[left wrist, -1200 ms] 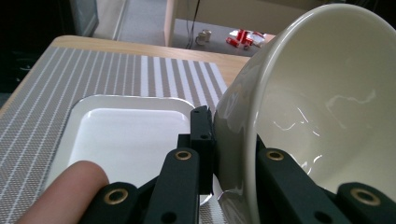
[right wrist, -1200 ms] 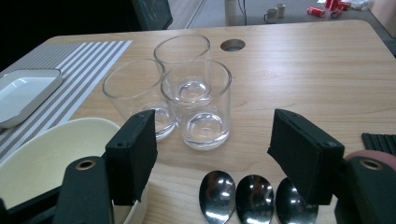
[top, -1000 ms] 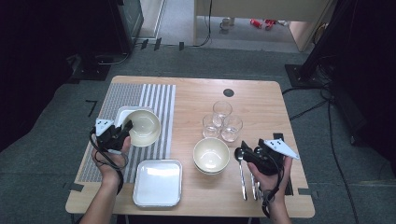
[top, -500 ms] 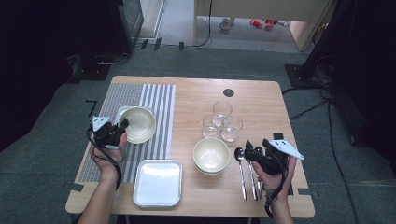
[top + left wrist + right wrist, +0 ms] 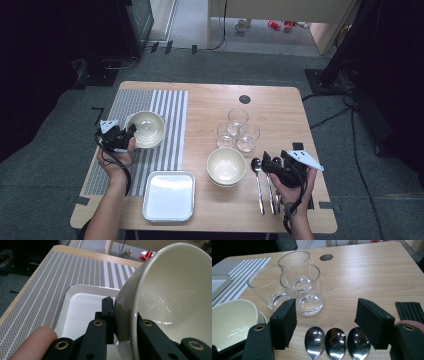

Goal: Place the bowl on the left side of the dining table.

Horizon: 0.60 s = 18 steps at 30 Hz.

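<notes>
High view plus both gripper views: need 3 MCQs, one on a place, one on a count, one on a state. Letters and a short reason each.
1. Where is the bowl that the left gripper holds?
A. above the striped mat, over a white tray
B. beside the glasses
C. on the floor

2. How many spoons lie in front of the right gripper?
A. one
B. three
C. five

3. How do the right gripper's jaws stand?
A. shut on a spoon
B. shut on a glass
C. open, nothing between the pads

Key:
1 A: the left gripper view shows its rim pinched, with tray and mat below.
2 B: the right gripper view shows three spoon heads side by side.
3 C: that view shows a wide gap between the pads, with the spoons on the table.
</notes>
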### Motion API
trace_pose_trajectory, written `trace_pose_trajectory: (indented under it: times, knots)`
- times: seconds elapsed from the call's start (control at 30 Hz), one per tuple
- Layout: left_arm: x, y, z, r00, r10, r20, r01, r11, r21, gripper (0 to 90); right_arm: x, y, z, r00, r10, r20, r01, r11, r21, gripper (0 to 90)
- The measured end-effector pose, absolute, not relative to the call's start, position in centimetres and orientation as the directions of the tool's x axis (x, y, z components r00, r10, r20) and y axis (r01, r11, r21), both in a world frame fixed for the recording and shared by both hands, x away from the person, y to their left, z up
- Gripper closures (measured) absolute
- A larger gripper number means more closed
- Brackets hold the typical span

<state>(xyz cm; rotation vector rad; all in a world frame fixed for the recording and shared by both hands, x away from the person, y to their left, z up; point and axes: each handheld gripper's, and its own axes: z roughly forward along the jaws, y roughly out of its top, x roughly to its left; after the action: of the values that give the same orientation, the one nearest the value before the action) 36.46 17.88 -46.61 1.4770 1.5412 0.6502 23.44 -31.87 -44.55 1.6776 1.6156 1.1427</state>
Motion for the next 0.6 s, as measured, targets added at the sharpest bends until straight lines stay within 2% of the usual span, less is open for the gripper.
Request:
trace_pose_trajectory:
  times: [0.3,0.6]
  knots:
    - [38.2,18.3,-47.2,0.052,0.974,-0.222,0.535,0.161,0.830,83.7,23.5,-32.0,-44.8,-0.070,0.976,0.205,0.522,-0.140,0.842,33.1]
    - [39.5,19.4,-49.0,-0.018,0.963,-0.271,0.589,0.229,0.775,83.6,23.7,-32.1,-45.2,-0.060,0.976,0.209,0.533,-0.146,0.833,33.2]
